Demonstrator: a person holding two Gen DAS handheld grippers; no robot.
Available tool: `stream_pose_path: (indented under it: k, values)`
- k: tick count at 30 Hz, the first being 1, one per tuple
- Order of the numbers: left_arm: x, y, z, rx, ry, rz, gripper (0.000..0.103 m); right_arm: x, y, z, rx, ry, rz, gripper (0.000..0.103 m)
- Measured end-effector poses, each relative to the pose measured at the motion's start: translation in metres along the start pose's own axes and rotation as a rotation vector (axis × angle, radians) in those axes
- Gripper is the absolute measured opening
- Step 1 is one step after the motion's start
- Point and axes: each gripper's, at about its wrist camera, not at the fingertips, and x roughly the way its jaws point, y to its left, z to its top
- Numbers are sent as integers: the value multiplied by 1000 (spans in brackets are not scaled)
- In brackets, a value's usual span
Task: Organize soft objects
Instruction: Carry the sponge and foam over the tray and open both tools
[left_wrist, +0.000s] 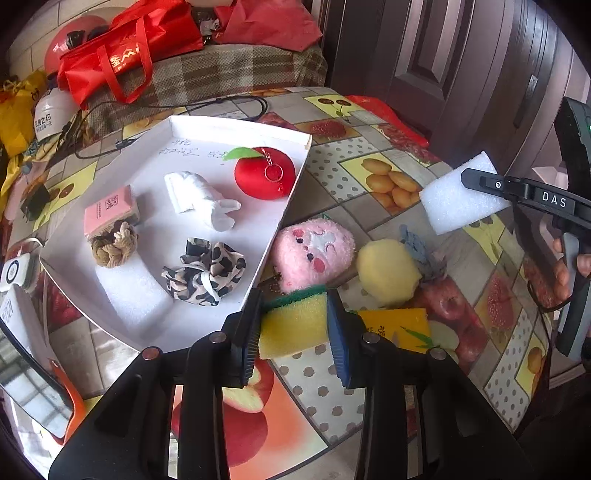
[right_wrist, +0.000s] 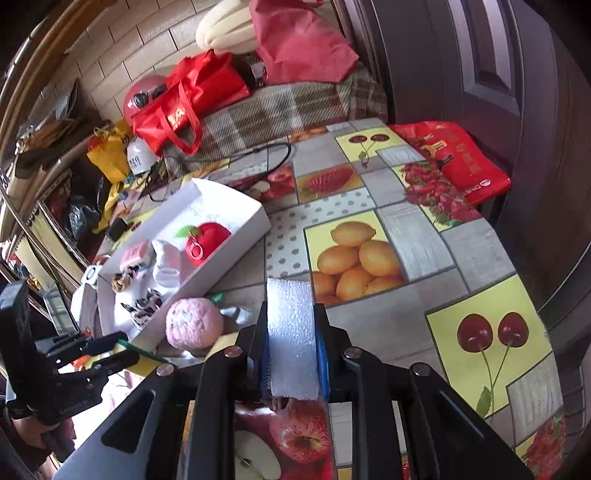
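Left wrist: left tongs (left_wrist: 291, 325) grip sponge (left_wrist: 295, 326); right tongs (right_wrist: 291, 350) grip foam (right_wrist: 291, 339).

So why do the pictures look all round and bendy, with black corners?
Fisheye lenses: in the left wrist view the white box has bowed edges; in the right wrist view the door curves, and glare whitens the tablecloth. Both views go black at the corners and stay fairly sharp.
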Motion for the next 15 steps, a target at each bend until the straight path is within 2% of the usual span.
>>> stream_pose_path:
  k: [7,15]
  values:
    - [-44,7,21,-36,-121,19,33,-29,20,20,-22,-86,63,19]
    - [-66,23,32,-103,-160,91,33,-33,41,30,-44,-95,133,19]
